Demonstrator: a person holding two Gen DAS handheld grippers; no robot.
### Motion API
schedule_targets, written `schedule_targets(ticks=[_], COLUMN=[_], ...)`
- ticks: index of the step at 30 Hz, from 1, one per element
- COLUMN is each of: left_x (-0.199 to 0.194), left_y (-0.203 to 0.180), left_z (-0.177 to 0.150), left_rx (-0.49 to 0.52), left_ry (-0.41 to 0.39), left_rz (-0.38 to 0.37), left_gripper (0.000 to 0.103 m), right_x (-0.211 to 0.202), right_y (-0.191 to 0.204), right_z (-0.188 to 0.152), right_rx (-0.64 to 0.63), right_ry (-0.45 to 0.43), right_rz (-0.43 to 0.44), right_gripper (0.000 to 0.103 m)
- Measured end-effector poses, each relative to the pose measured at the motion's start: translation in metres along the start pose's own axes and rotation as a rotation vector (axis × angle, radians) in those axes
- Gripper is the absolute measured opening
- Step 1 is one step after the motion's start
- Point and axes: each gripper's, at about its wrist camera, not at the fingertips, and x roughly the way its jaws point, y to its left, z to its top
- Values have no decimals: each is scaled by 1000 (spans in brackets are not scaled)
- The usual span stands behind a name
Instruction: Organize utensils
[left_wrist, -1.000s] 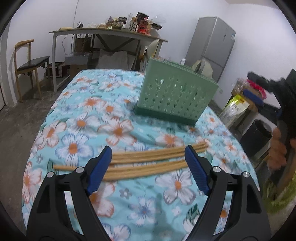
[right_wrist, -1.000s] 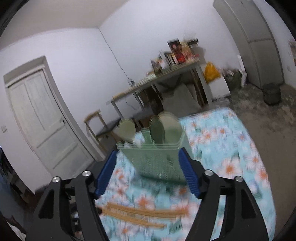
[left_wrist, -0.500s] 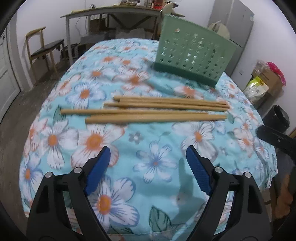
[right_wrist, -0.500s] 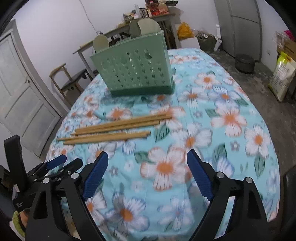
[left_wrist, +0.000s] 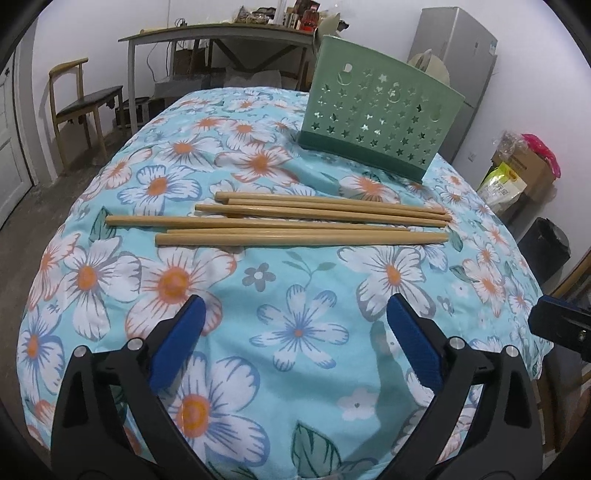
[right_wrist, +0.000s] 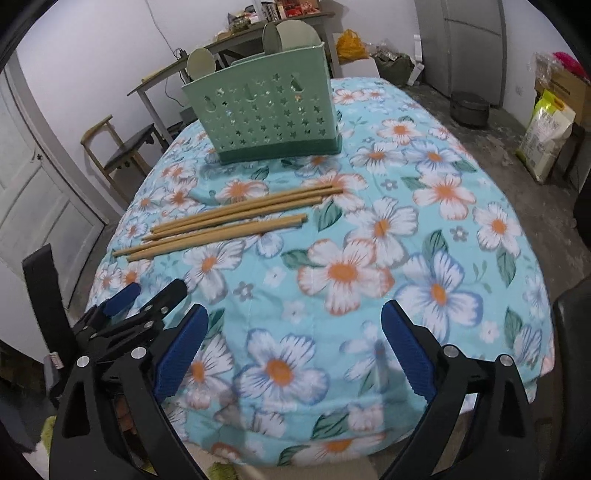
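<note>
Several wooden chopsticks (left_wrist: 295, 219) lie side by side on the floral tablecloth (left_wrist: 295, 332), also seen in the right wrist view (right_wrist: 229, 225). A green perforated utensil basket (left_wrist: 376, 122) stands upright behind them; it also shows in the right wrist view (right_wrist: 266, 114). My left gripper (left_wrist: 295, 343) is open and empty, hovering near the table's front edge, short of the chopsticks. My right gripper (right_wrist: 291, 350) is open and empty over the front of the table. The left gripper also shows in the right wrist view (right_wrist: 147, 299) at the lower left.
A wooden chair (left_wrist: 81, 103) and a cluttered grey desk (left_wrist: 221, 33) stand behind the table. A fridge (left_wrist: 458, 48) is at the back right. Bags and boxes (left_wrist: 517, 177) and a dark bin (left_wrist: 546, 247) sit on the floor to the right.
Both grippers have pulled back and tilted down toward the table. The left one was right over the chopsticks; now they lie well ahead of it. The chopsticks and basket have not moved.
</note>
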Motion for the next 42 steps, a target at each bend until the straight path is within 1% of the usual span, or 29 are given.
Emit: schedule_targets(ticks=[2,4,8,14,16,21,25,29,33,39,42], left_x=[-1,-2,-2,-3,-3,-4,-3,-2,1,2,3], left_y=[1,4,11,14,16,19,21,22,21,16,14], left_z=[-1,0,2,4,4,5,7,9,13,13,13], left_rx=[-1,-13,-46,-69,-75,-75,-85,-99,-109,-106,-108], left_ry=[-8,-8,-8,-2,0,7,18,31,45,53,62], left_rz=[-20,-36,-69,-90,-107,-129,-149,-152,-141,-102,-79], left_gripper=[95,95,95,95,95,95,95,95,95,95,95], right_x=[-2,-7,-13,-18,-22,-27,-31,-29,-24,-8,3], right_y=[3,7,12,19,19,12,4,-4,-9,-12,-13], right_z=[-1,-2,-3,-6,-9,-18,-17,-14,-11,2,10], right_rx=[10,8,-2,-7,2,34,55,83,85,27,-4], right_ry=[5,-1,-17,-26,-40,-41,-51,-51,-47,-60,-69], right_rz=[-5,-31,-55,-96,-110,-146,-165,-158,-130,-106,-65], right_gripper=[92,92,93,93,93,93,93,93,93,93,93])
